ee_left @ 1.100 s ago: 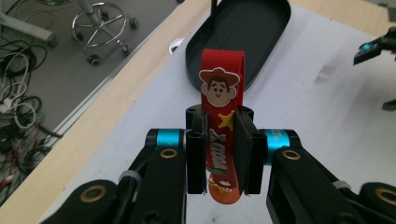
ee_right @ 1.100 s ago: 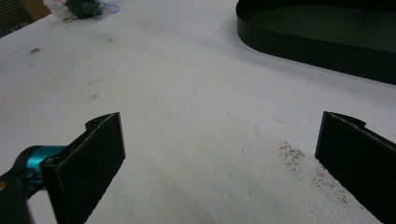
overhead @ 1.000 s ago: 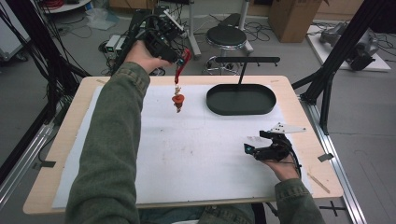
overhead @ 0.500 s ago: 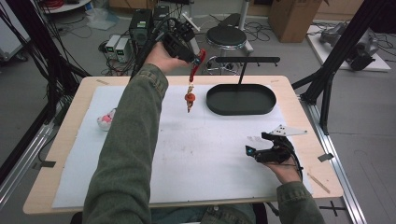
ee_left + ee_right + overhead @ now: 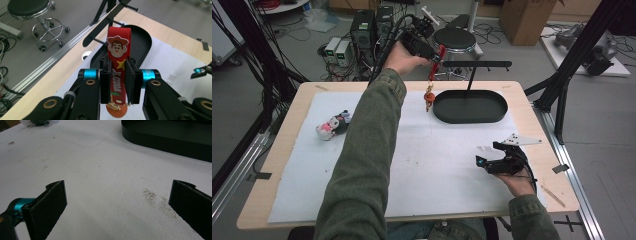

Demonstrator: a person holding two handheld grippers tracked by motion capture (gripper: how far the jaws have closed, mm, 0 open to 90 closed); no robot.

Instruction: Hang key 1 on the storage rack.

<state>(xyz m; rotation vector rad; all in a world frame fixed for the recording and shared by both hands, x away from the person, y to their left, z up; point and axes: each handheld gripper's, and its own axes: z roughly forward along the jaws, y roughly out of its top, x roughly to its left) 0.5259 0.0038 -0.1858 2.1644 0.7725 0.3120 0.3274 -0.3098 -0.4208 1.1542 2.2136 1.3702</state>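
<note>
A red rubber key strap [image 5: 117, 67] with a cowboy face hangs between the pads of my left gripper [image 5: 118, 82], which is shut on it. In the high view that left gripper [image 5: 434, 55] is held high over the table's far edge, and the key strap [image 5: 434, 70] dangles with an orange charm [image 5: 429, 96] just left of the black oval tray [image 5: 499, 107]. A T-shaped black hanger bar [image 5: 477, 64] rises from the tray. My right gripper [image 5: 489, 156] rests on the white mat at the near right, jaws wide open, nothing between the pads [image 5: 50, 205].
A small plush toy [image 5: 332, 125] lies on the white mat [image 5: 437, 165] at the left. The black tray's wall [image 5: 160, 141] stands beyond the right gripper. A stool [image 5: 454, 37], computers and cables stand on the floor behind the table.
My left arm has carried the key strap to the right along the far edge, from mid-table to beside the black tray. This uncovered the plush toy. The right gripper stayed put.
</note>
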